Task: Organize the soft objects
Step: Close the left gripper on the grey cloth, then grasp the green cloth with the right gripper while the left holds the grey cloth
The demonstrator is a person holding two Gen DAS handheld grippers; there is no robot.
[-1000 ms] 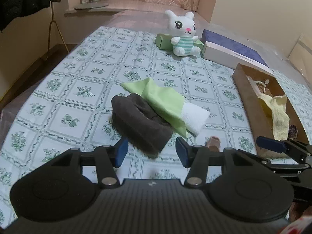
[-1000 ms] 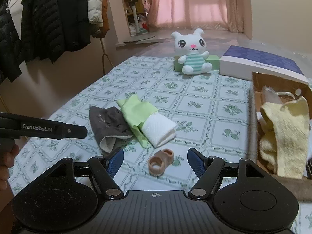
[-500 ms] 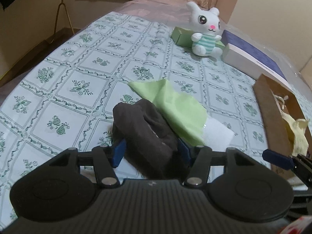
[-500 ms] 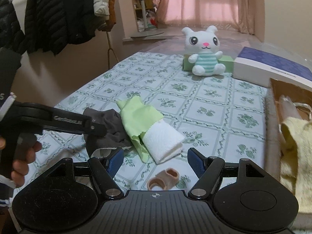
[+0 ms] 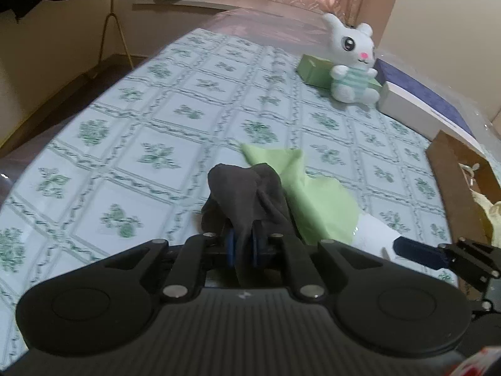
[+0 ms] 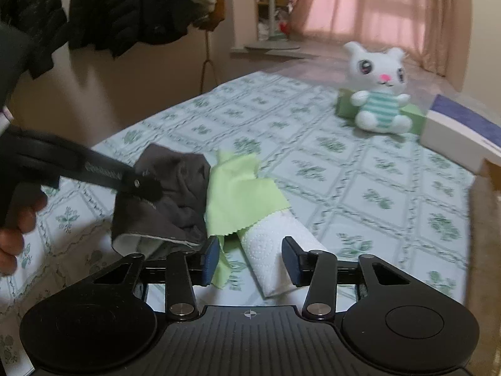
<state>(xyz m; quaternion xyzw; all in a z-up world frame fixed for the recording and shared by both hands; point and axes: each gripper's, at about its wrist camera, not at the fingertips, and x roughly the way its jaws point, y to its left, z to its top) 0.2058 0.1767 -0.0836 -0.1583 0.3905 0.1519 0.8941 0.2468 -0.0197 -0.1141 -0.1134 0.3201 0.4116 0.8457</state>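
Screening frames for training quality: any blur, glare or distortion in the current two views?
Left wrist view: fisheye bends the green-patterned tablecloth, its near-left corner is smeared, and the dark grey cloth is fairly sharp. Right wrist view: stronger motion blur on the white plush bunny and right edge; pink curtains glow without harsh glare.

**Gripper and hand status**

I see my left gripper [image 5: 241, 247] angled downward, its jaws having just closed; the blue pads [image 5: 230, 248] now pinch dark fabric between them. My left hand [image 6: 15, 235] wraps its handle at the frame edge. My right gripper [image 6: 250, 261] also points downward; its jaws have just been closing, and the pads [image 6: 210, 258] remain apart, pressing nothing.
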